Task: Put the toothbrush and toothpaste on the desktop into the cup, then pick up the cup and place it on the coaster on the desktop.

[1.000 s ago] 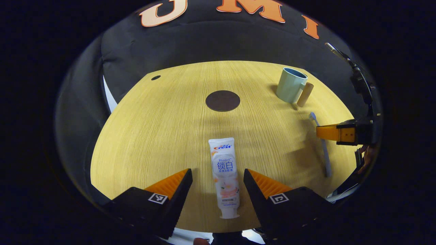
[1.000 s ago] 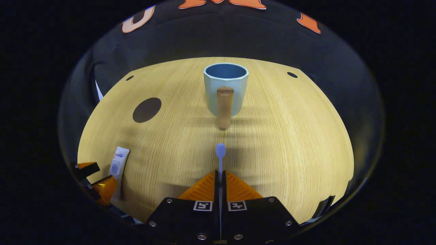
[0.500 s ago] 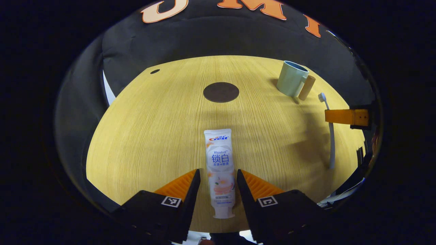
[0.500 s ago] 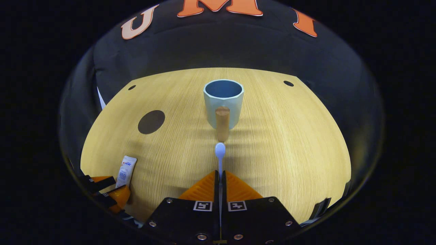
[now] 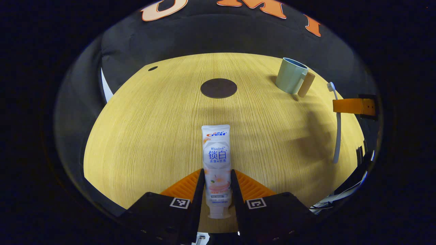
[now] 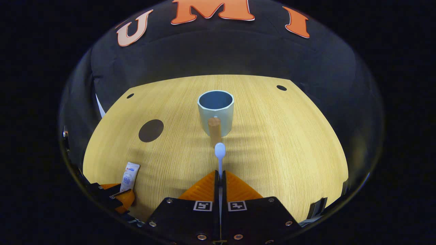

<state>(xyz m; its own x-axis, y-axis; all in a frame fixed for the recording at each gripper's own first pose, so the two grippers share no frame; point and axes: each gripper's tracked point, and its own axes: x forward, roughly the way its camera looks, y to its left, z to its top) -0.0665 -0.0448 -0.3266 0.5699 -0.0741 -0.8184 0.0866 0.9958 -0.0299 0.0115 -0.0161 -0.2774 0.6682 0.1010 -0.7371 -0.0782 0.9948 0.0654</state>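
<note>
Wood desktop (image 5: 153, 136): pale, smooth grain; anything you drop on it will slide rather than stay put.
Toothpaste (image 5: 217, 160): flat on the desktop, lower centre of the left gripper view, cap end toward you, crimped end pointing up the frame.
Left gripper (image 5: 218, 183): your fingers pinch the tube from both sides near its cap end. Risk: a soft tube held low can droop or squirm out as you lift, and the long free end may swing.
Toothbrush (image 6: 219, 160): clamped in your right gripper (image 6: 219, 177), fingers pressed together on the handle, head pointing up the frame toward the cup; in the left gripper view it looks lifted off the desktop, right edge.
Cup (image 6: 215, 110): upright, centre of the right gripper view, mouth open, wooden handle (image 6: 214, 131) facing you, directly in line with the brush head.
Risk at cup: the head sits just short of the handle; push straight ahead and you may strike the handle or wall and shove or tip the cup. My judgement: raise above the rim first.
Coaster (image 5: 218, 88): dark disc, upper centre of the left gripper view, well apart from the cup; not needed yet.
</note>
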